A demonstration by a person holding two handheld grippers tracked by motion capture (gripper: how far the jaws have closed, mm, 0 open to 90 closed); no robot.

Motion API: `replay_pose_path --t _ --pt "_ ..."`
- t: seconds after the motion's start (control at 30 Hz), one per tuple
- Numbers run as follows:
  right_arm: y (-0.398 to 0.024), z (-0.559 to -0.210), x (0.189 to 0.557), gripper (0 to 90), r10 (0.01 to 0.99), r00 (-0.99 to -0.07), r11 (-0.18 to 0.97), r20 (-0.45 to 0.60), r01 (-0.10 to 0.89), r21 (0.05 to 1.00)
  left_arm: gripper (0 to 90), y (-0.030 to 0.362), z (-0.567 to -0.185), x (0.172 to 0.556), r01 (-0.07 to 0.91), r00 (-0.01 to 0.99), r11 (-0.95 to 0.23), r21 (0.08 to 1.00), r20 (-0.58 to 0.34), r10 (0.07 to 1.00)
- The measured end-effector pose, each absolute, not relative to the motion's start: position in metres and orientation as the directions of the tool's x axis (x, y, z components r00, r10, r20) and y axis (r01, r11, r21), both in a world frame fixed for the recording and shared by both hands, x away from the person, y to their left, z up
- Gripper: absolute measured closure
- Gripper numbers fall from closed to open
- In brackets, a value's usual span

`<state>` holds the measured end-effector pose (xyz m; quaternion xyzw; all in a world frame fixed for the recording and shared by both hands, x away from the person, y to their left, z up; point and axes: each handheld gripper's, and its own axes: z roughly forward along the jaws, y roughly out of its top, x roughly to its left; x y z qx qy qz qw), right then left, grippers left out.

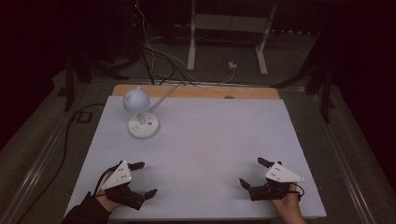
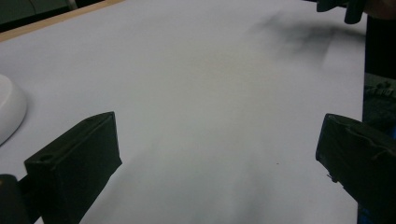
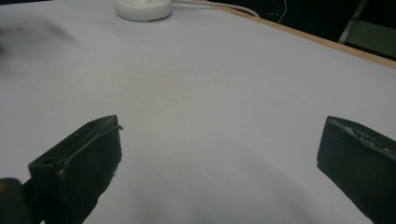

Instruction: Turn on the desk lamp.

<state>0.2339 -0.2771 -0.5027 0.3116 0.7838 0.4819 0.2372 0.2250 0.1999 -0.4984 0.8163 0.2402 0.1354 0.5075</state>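
White surface (image 1: pixel 210 154), dim room. Small white desk lamp (image 1: pixel 140 114) at far left, cable trailing off back edge. Left tool (image 1: pixel 142 179) and right tool (image 1: pixel 250 172) near front edge, both spread, empty. Approach lamp with left tool, low and level; avoid snagging cable.

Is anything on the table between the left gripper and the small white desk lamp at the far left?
Nothing visible is. The left gripper, jaws open and empty, rests near the front edge of the white table sheet; the small white desk lamp with a round base stands farther back, with bare sheet between them.
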Motion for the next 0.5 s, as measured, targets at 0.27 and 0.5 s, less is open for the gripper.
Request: replay_pose_path --t 0.27,0.5 --pt "-0.2761 -0.5018 0.2330 0.0 0.707 -0.703 0.344 -0.079 0.244 0.907 0.2 0.2003 -0.4984 0.2253 0.256 0.849 -0.372 0.892 -0.024 0.527" --pt "-0.2753 -0.5029 0.2338 0.0 0.705 -0.705 0.351 -0.079 0.250 0.902 0.2 0.2002 -0.4984 0.2255 0.258 0.851 -0.378 0.889 -0.024 0.525"
